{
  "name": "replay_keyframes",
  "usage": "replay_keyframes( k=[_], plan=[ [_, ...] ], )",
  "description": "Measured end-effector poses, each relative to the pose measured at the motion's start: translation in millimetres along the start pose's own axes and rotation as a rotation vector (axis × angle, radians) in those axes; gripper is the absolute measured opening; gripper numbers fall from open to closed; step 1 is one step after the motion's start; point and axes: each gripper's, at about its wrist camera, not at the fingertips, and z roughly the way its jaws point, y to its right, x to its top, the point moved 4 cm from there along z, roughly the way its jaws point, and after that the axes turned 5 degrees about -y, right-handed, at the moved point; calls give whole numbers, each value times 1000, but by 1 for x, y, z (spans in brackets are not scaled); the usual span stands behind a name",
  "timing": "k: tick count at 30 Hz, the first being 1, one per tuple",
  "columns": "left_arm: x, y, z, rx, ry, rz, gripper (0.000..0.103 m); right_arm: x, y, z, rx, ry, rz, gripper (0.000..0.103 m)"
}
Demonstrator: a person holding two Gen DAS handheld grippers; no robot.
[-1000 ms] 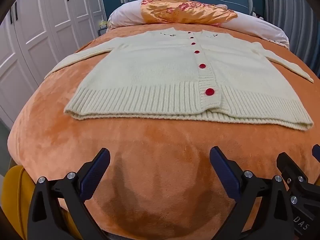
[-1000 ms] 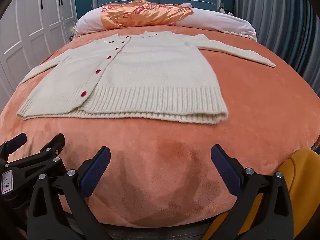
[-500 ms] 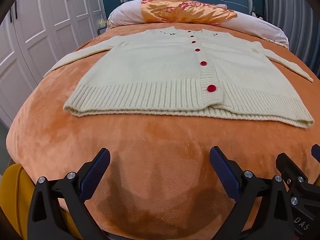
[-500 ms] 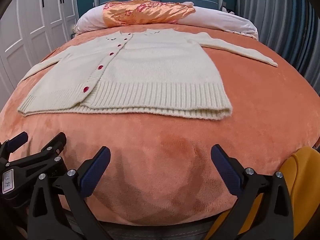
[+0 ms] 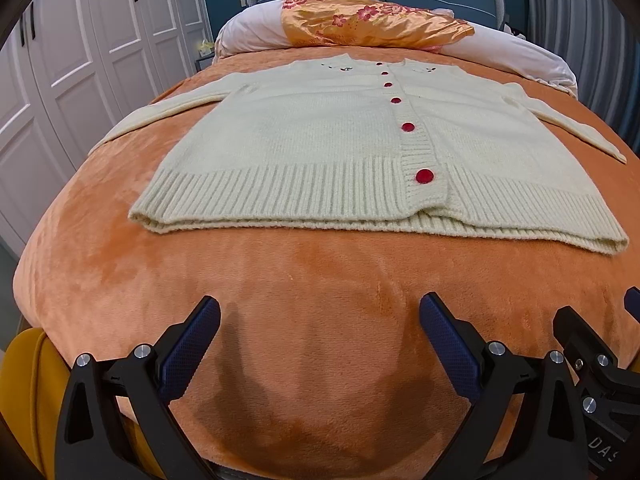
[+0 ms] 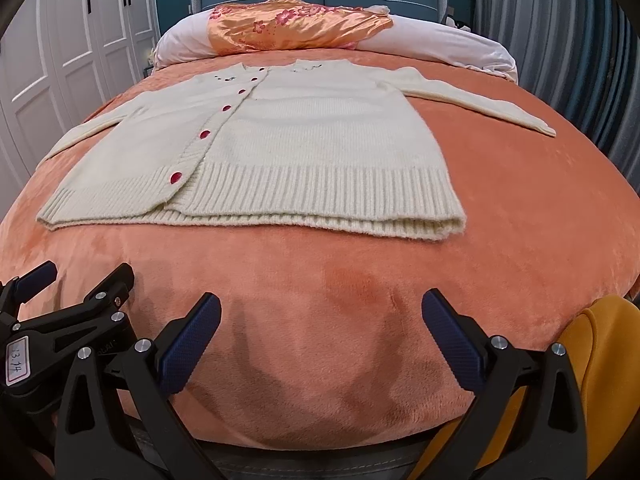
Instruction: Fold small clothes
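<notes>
The cardigan [image 5: 320, 152] lies flat and buttoned on the orange bedspread [image 5: 312, 280], filling the centre of both wrist views, with its ribbed hem [image 5: 280, 196] nearest the cameras and its collar toward the pillows [image 5: 376, 20] at the top of the frame. Both sleeves are spread outward: the left sleeve [image 5: 160, 112] runs toward the left edge of the left view, the right sleeve [image 6: 480, 104] toward the right edge of the right view. This layout is judged to be the starting condition for folding, since every edge is exposed and reachable.

The left gripper [image 5: 320, 320] sits at the bottom of its frame with jaws spread wide and nothing between them, above bare bedspread, apart from the hem. The right gripper [image 6: 320, 320] shows the same configuration. Both are judged to be staged side by side at the foot of the bed for a two-handed grasp (each appears at the lower corner of the other's view).

Limits of visibility:
- The row of red buttons [image 5: 424, 176] is clear near the hem; the small motifs at the collar are too small to identify.
- The underside layer of the cardigan shows only as a second edge at the hem.
- A yellow object [image 6: 600, 360] at the lower right of the right view is cut off and cannot be identified
- Fisheye distortion bends the bed outline
</notes>
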Motion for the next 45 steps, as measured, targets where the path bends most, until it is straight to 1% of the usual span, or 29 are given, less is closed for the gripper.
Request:
replay_keyframes(
  k=[45],
  plan=[
    [0, 0, 0, 1, 3, 1, 97, 0, 1, 0, 1, 0, 1, 98]
  ],
)
